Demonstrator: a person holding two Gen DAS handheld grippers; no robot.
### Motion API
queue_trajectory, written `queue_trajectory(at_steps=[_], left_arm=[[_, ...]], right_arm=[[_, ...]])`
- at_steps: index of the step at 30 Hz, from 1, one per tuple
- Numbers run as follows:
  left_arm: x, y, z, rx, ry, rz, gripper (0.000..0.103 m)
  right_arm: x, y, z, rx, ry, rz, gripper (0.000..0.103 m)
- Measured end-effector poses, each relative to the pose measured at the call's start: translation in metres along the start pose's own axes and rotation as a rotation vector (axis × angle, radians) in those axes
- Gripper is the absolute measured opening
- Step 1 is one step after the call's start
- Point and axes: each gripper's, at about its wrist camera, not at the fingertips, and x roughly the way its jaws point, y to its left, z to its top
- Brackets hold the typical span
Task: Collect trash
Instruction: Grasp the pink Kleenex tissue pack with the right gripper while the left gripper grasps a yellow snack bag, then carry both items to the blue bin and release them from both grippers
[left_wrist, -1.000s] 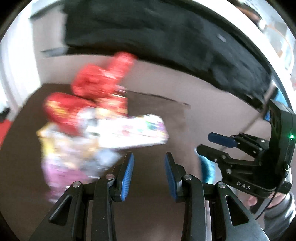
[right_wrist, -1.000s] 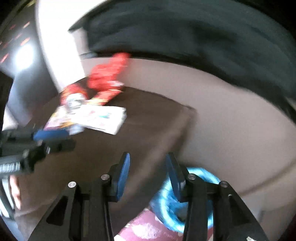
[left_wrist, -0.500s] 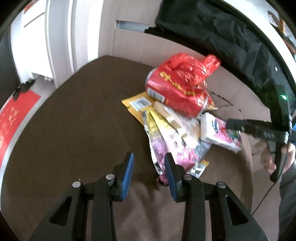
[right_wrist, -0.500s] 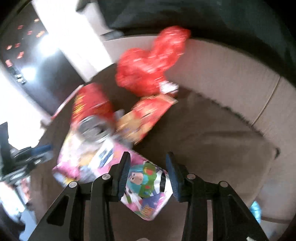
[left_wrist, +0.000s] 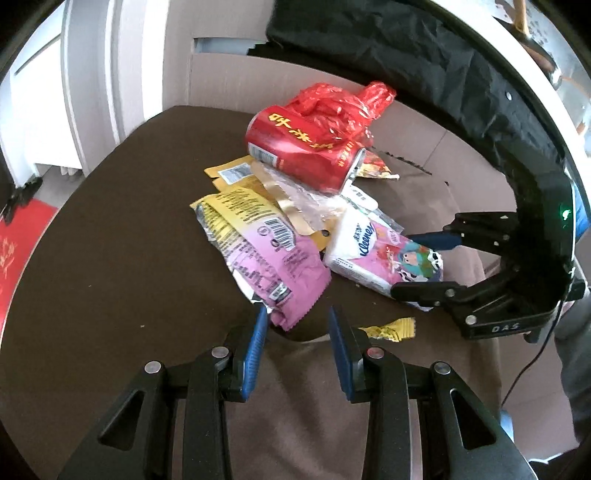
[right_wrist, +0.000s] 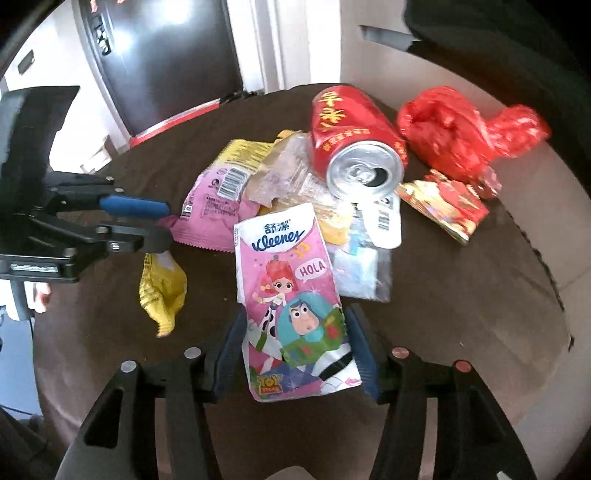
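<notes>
Right wrist view: the right gripper (right_wrist: 297, 349) straddles the near end of the pink Kleenex tissue pack (right_wrist: 291, 295), its jaws having just been opening, pads beside the pack's edges without visibly pressing. The pack lies flat on the dark brown cushion (right_wrist: 461, 295), its long axis running away from the gripper toward the red can (right_wrist: 354, 136), which lies on its side with its opened top facing the camera. The left gripper (left_wrist: 297, 332) stands open over the corner of a pink wrapper (left_wrist: 280, 266), gripping nothing.
</notes>
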Motion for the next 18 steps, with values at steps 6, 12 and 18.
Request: queue_trajectory(at_steps=[6, 12, 18], left_arm=[[0.002, 0.019, 0.012, -0.164, -0.026, 0.003, 0.036], [0.034, 0.039, 0.029, -0.384, -0.007, 0.026, 0.037], [0.045, 0.031, 0.042, -0.45, -0.032, 0.059, 0.012]], right_arm=[[-0.019, -0.018, -0.008, 0.164, -0.053, 0.004, 0.029], [-0.062, -0.04, -0.051, 0.303, -0.152, -0.061, 0.028], [-0.086, -0.04, -0.081, 0.37, -0.172, -0.107, 0.028]])
